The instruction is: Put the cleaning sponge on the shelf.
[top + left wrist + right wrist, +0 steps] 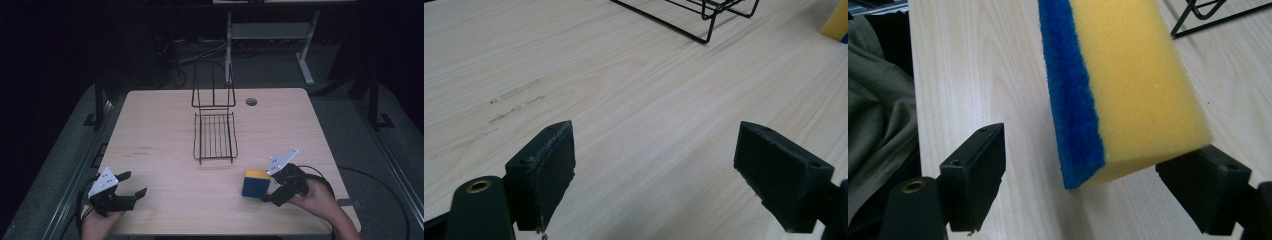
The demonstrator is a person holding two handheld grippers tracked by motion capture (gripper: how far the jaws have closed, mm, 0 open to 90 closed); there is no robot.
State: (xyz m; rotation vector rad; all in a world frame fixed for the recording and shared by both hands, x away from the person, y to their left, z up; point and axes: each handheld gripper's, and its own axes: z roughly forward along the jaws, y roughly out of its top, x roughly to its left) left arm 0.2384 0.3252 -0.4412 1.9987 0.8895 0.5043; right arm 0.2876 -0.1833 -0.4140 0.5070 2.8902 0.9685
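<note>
A yellow sponge (pixel 255 183) with a blue scouring face stands on edge on the wooden table (pixel 160 125), near its front right. My right gripper (pixel 268 190) is just right of it, open. In the right gripper view the sponge (pixel 1128 85) sits between the jaws of that gripper (pixel 1090 152). Its yellow side is close over the right-hand pad, and a clear gap separates the blue face from the left-hand pad. My left gripper (pixel 135 183) rests open near the front left corner. The left gripper view shows bare wood between the jaws of the left gripper (pixel 656 145).
A black wire rack (pixel 215 135) stands at the table's middle, its upright back toward the far edge. A round cable hole (pixel 251 101) lies behind it. A corner of the rack (pixel 704 15) and of the sponge (pixel 836 22) appear far off in the left gripper view.
</note>
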